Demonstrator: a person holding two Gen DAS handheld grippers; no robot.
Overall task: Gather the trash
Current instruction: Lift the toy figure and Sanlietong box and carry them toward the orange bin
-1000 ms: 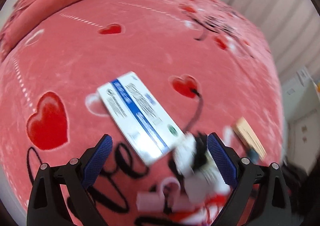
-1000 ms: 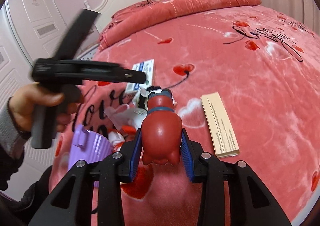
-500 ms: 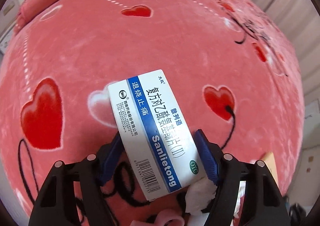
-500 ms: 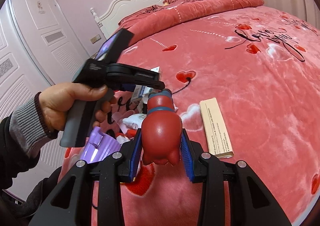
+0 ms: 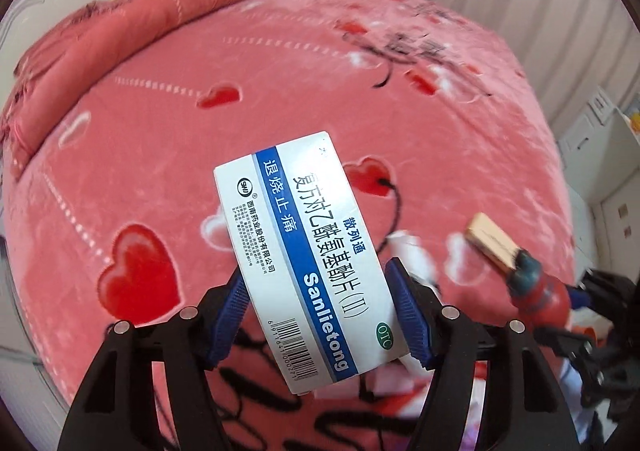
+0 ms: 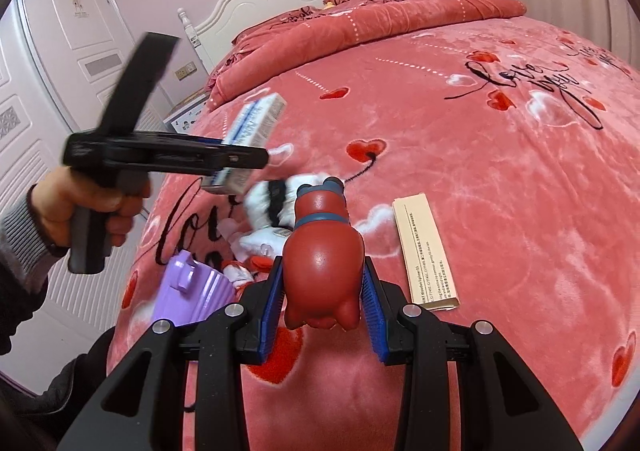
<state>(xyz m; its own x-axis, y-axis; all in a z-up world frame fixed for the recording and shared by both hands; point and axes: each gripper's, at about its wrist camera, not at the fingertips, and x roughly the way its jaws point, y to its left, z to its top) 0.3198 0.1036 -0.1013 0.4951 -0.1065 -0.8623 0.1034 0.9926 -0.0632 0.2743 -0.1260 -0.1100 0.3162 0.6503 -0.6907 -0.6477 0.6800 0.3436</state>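
Left gripper (image 5: 320, 325) clamps a white-and-blue cardboard medicine box (image 5: 304, 259) — light, crushable, best held across its long edges; right gripper (image 6: 323, 301) squeezes a glossy red rubber pig toy (image 6: 322, 267).

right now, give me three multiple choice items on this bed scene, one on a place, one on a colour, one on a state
1. Where does the beige paper packet lie?
A. on the bedspread, to the right of the red pig toy
B. inside the purple thing
C. on the pillows

2. What colour is the stripe on the medicine box?
A. green
B. blue
C. orange

3. What state are the left tongs in?
A. open and empty
B. shut on the medicine box
C. shut on the white tissue

Answers:
1. A: the right wrist view shows it flat on the bedspread, right of the red pig toy held in the right tongs.
2. B: a blue band runs along the white box.
3. B: both blue pads press the box's sides, and it is lifted off the bed.
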